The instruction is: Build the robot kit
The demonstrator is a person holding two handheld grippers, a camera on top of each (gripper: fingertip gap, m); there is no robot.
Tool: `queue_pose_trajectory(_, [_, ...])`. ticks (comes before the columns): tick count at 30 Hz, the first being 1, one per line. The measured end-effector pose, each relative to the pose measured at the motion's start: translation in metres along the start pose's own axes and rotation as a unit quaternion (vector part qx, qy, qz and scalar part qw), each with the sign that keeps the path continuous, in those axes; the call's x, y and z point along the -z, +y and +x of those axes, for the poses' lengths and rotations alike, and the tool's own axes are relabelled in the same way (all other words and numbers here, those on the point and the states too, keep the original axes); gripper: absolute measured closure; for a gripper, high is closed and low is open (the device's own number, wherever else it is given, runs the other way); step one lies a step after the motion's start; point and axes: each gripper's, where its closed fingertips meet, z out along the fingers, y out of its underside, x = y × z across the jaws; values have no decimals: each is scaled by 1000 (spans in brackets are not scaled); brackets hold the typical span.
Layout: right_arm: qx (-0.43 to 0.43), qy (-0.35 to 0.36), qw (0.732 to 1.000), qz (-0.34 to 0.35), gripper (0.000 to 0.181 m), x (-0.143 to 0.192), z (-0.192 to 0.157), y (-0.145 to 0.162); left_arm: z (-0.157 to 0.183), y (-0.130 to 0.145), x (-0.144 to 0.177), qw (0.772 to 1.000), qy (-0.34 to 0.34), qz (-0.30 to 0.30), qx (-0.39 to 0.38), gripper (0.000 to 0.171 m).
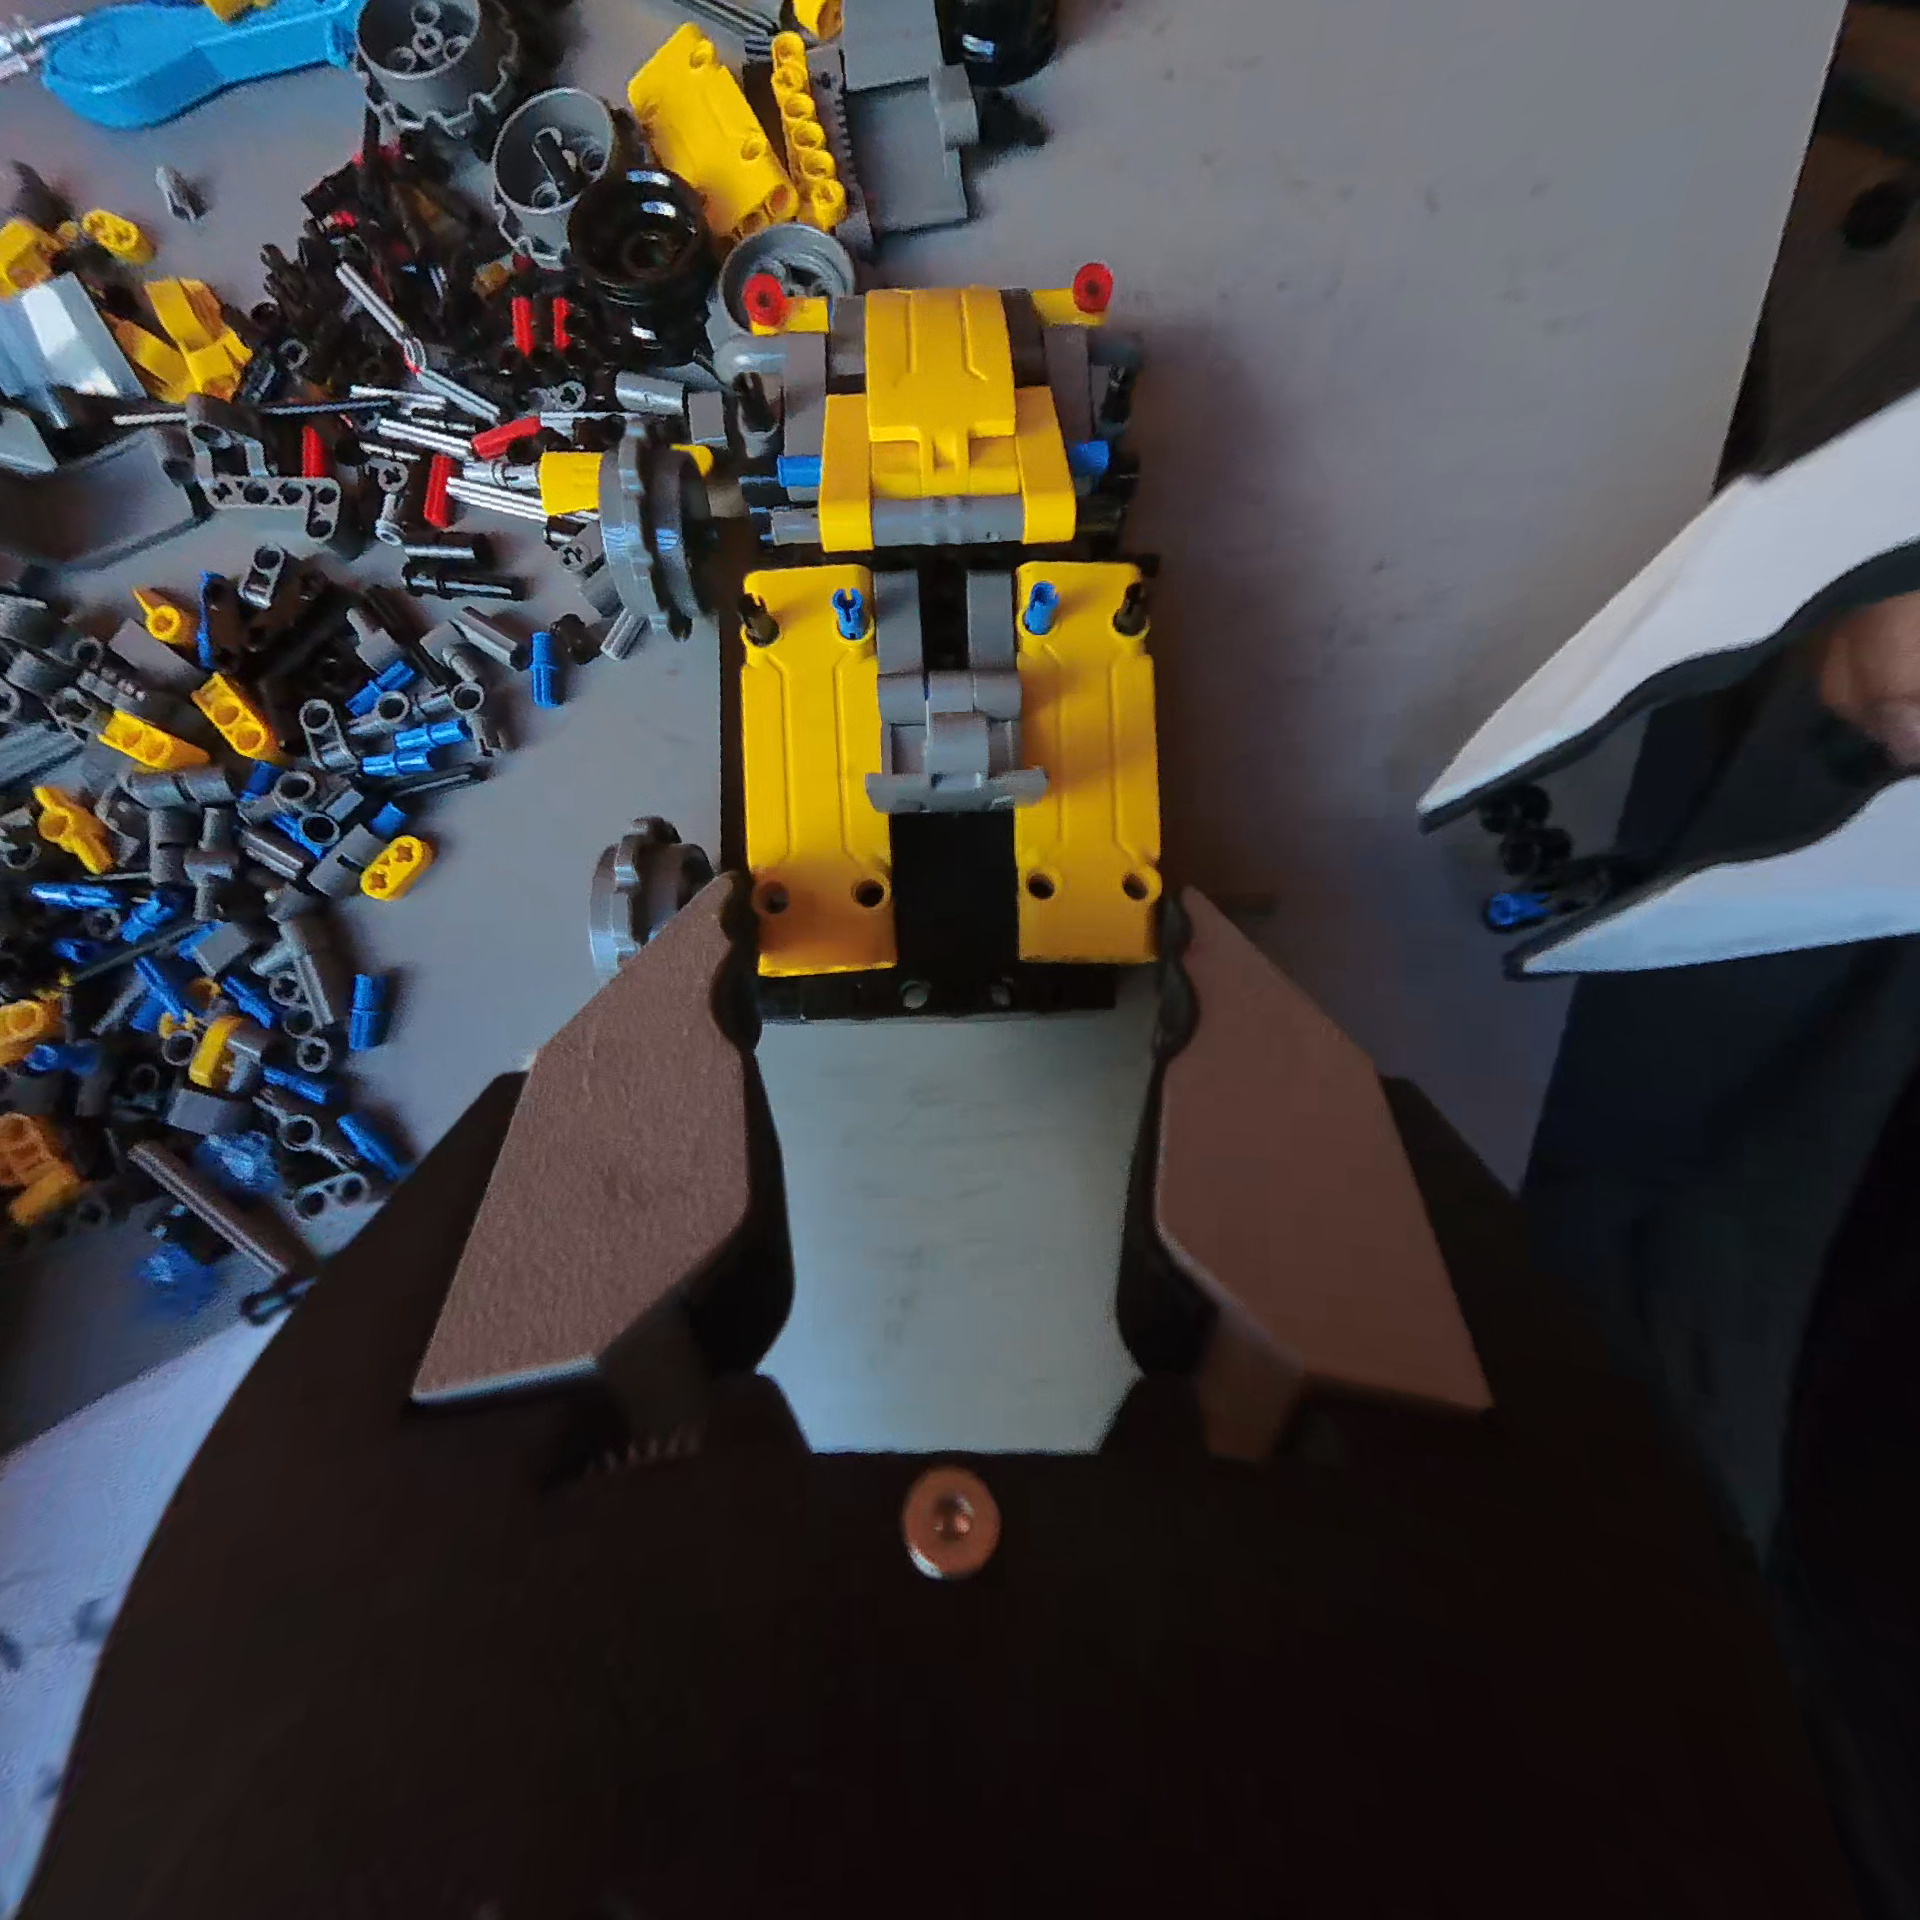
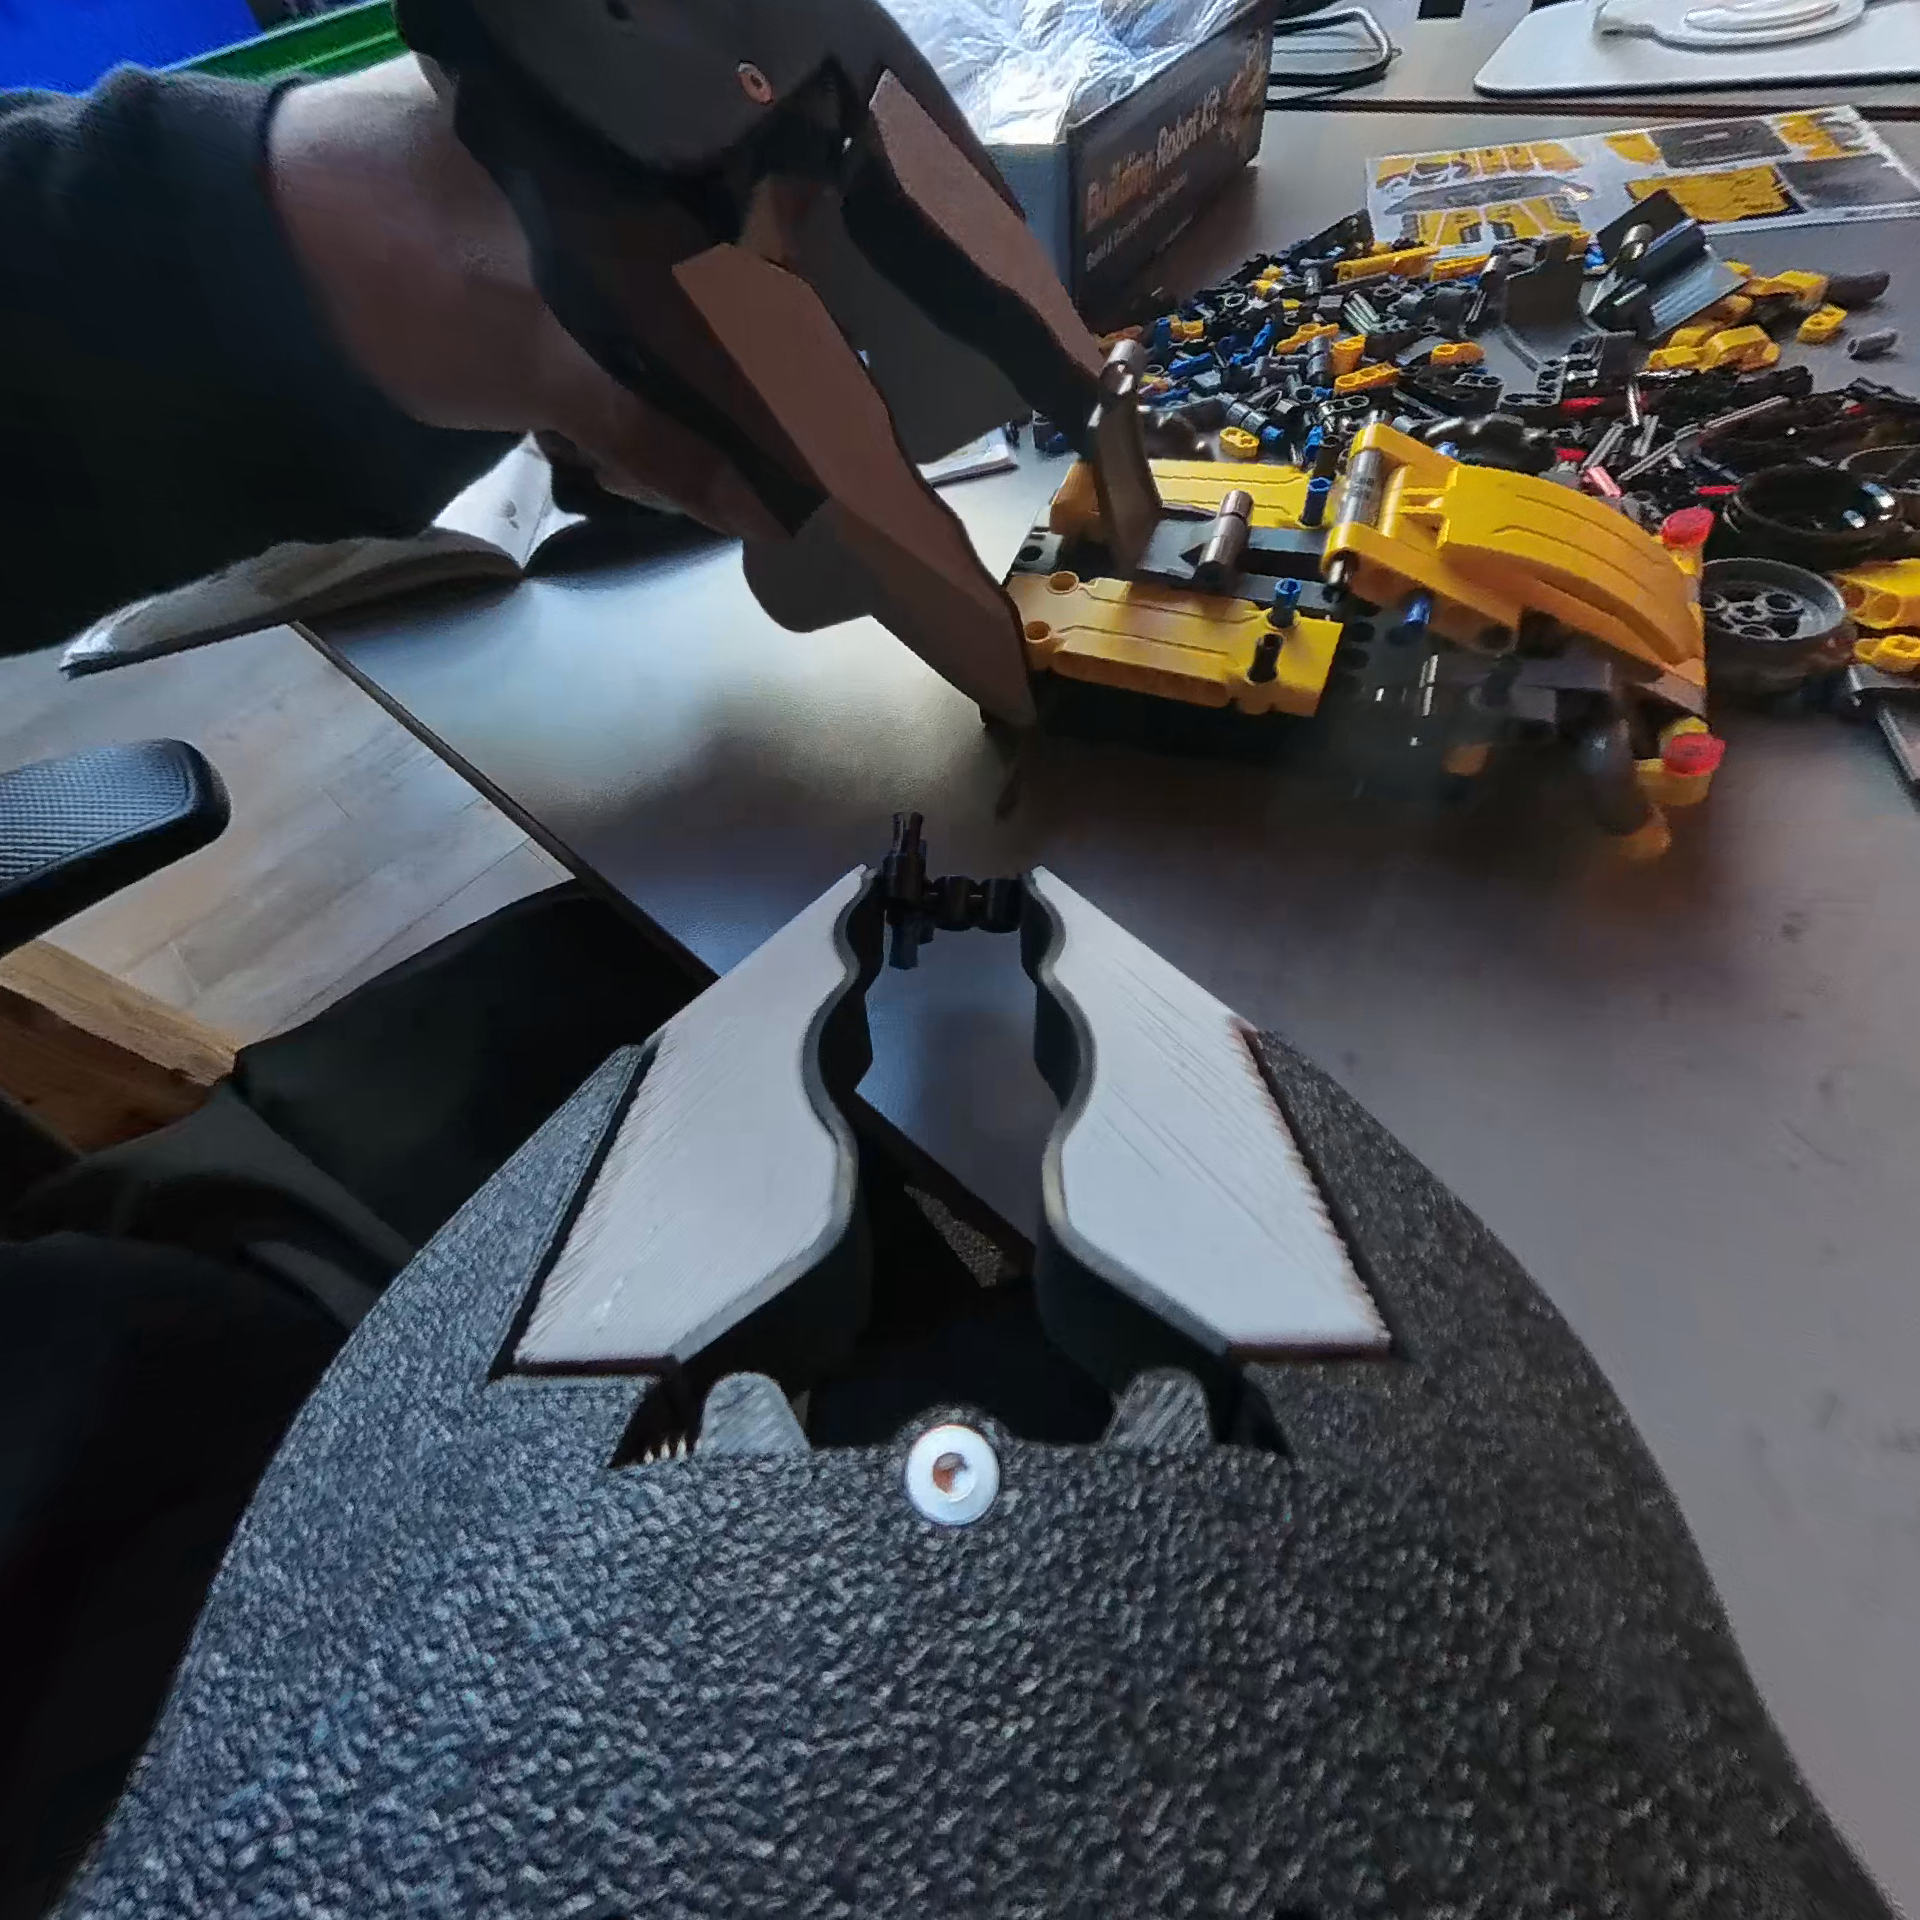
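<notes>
A yellow, grey and black brick-built vehicle model (image 1: pixel 951 727) stands on the grey table; it also shows in the right wrist view (image 2: pixel 1351 582). My left gripper (image 1: pixel 951 914), with brown fingers, is closed around the model's near end, one fingertip against each side of its black base. It also shows in the right wrist view (image 2: pixel 1060 561), held by a hand. My right gripper (image 2: pixel 945 894), with pale fingers, is shut on a small black connector piece (image 2: pixel 914 894) and holds it above the table, short of the model. It also appears at the right of the left wrist view (image 1: pixel 1475 883).
A wide pile of loose parts (image 1: pixel 260 727) lies left of the model, with wheels (image 1: pixel 634 249) and a blue part (image 1: pixel 187 62) beyond. A dark box (image 2: pixel 1164 187), a printed sheet (image 2: pixel 1621 177) and an open booklet (image 2: pixel 312 582) lie on the table. A chair armrest (image 2: pixel 94 810) sits past the table edge.
</notes>
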Motion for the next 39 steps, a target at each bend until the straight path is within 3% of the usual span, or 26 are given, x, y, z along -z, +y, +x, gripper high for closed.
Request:
queue_pose_trajectory(5, [16,21,1000,2,155,-2,0,-1,14,-8,8,995,40,31,85,98])
queue_pose_trajectory(10, [35,57,997,48,155,5,1,-17,21,-8,9,993,32,51,105,98])
queue_pose_trajectory(13, [32,57,997,36,155,1,0,-14,20,-9,9,991,34,55,114,98])
queue_pose_trajectory(22, [-2,37,999,4,155,-8,2,-3,21,-10,7,992,26,54,109,98])
queue_pose_trajectory(39, [11,48,998,-26,155,-11,8,1,22,-12,0,995,-3,54,90,98])
